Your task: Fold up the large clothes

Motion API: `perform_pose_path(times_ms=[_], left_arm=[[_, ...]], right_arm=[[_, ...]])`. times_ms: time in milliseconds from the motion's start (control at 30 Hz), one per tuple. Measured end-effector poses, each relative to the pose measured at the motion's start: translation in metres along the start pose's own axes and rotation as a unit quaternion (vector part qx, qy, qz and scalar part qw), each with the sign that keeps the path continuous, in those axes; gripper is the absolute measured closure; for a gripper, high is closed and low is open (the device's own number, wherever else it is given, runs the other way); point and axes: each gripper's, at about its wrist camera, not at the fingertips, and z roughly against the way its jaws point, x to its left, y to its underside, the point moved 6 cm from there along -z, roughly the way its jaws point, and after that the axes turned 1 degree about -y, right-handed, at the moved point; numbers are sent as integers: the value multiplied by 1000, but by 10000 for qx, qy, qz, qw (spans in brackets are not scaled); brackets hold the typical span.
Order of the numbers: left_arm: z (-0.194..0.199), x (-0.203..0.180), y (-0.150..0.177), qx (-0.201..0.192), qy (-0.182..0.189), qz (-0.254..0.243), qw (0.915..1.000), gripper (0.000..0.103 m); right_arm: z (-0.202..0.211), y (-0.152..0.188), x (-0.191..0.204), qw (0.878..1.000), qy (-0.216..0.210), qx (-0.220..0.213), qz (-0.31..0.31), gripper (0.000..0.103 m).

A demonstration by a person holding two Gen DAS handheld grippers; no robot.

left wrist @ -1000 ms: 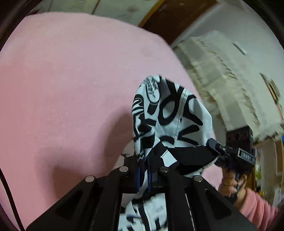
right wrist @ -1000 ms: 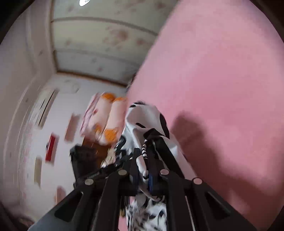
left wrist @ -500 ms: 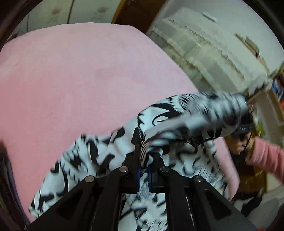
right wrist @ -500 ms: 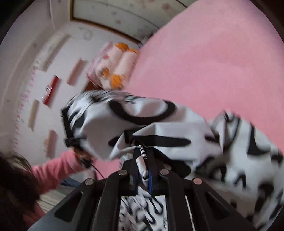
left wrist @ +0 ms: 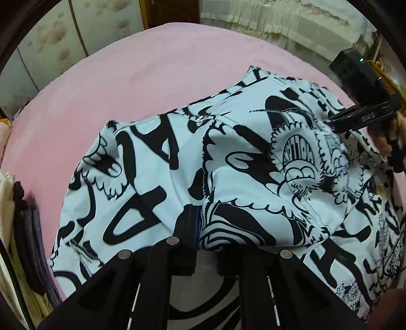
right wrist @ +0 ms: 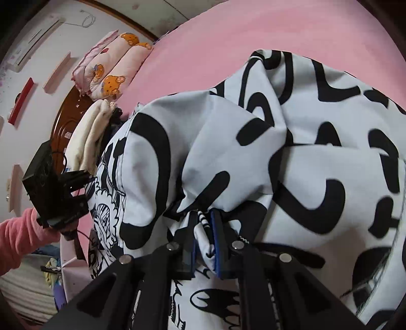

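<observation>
A large white garment with bold black cartoon print (left wrist: 228, 162) is spread out over the pink bed (left wrist: 127, 76). My left gripper (left wrist: 203, 228) is shut on its near edge; the cloth covers the right finger. My right gripper (right wrist: 204, 233) is shut on a bunched fold of the same garment (right wrist: 279, 152). The right gripper also shows at the far right of the left wrist view (left wrist: 365, 114), at the garment's edge. The left gripper shows at the left of the right wrist view (right wrist: 58, 193), held by a hand in a pink sleeve.
A pile of folded clothes (left wrist: 15, 228) lies at the bed's left edge. Bear-print pillows (right wrist: 111, 68) and a cream blanket (right wrist: 88, 134) sit at the head of the bed. A cream lace cover (left wrist: 279, 22) and wardrobe doors (left wrist: 50, 38) stand beyond the bed.
The garment went from a hanging bunch held up between both grippers to a broad sheet stretched over the bed. Both grippers moved apart and down while staying shut on it.
</observation>
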Motion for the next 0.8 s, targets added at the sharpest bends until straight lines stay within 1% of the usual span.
perform_pose_path(times_ms=[33, 67, 100, 133, 167, 200, 233, 267, 367, 433, 500, 533, 567, 600, 633, 667, 700, 733, 767, 800], left_arm=[[4, 0, 2, 44, -34, 36, 10000, 91], [6, -5, -3, 114, -38, 99, 9999, 87], [9, -2, -9, 193, -20, 177, 9997, 80], [17, 1, -6, 275, 13, 286, 9992, 75], [21, 5, -6, 313, 3, 353, 9989, 59], [31, 8, -5, 372, -19, 457, 9983, 46], [41, 9, -7, 396, -4, 565, 9976, 45], [51, 15, -5, 411, 30, 684, 9968, 45], [82, 21, -10, 308, 175, 1195, 9922, 45], [99, 23, -19, 61, 290, 1647, 9859, 45], [108, 21, -36, -307, 565, 2136, 9748, 45], [105, 17, -45, -456, 763, 2346, 9680, 45], [102, 16, -61, -528, 901, 2501, 9626, 45], [94, 13, -69, -617, 1002, 2657, 9568, 45], [80, 7, -81, -679, 1057, 2820, 9512, 45], [68, 4, -88, -714, 1098, 2958, 9462, 50], [57, 2, -91, -725, 1115, 3073, 9423, 63], [45, 0, -92, -694, 1107, 3189, 9387, 69], [30, -2, -91, -614, 1069, 3312, 9355, 77], [15, -2, -86, -465, 946, 3435, 9332, 78]], right_arm=[[1, 0, 3, 10000, 52, 11, -4, 90], [5, 2, 7, 9999, 141, 58, -11, 86], [8, 0, 8, 9998, 199, 90, -18, 83], [13, 1, 12, 9993, 353, 141, -18, 70], [17, 0, 14, 9985, 492, 221, -18, 48], [24, 2, 17, 9976, 600, 351, -44, 40], [33, 3, 22, 9974, 610, 376, -55, 37], [42, 4, 27, 9977, 613, 295, 4, 37], [75, -2, 47, 9976, 670, -142, 99, 37], [91, -7, 60, 9970, 623, -466, 47, 37], [97, -20, 80, 9949, 348, -943, 57, 38], [98, -22, 82, 9940, 254, -1061, 70, 38], [92, -29, 92, 9925, 79, -1212, 98, 40], [82, -38, 100, 9904, -139, -1367, 136, 41], [74, -42, 105, 9894, -231, -1423, 149, 49], [56, -49, 108, 9877, -387, -1510, 92, 68], [43, -52, 107, 9870, -504, -1527, -6, 81], [29, -57, 104, 9864, -614, -1519, -154, 97], [5, -59, 95, 9860, -618, -1475, -464, 98], [-12, -58, 86, 9856, -549, -1441, -689, 100]])
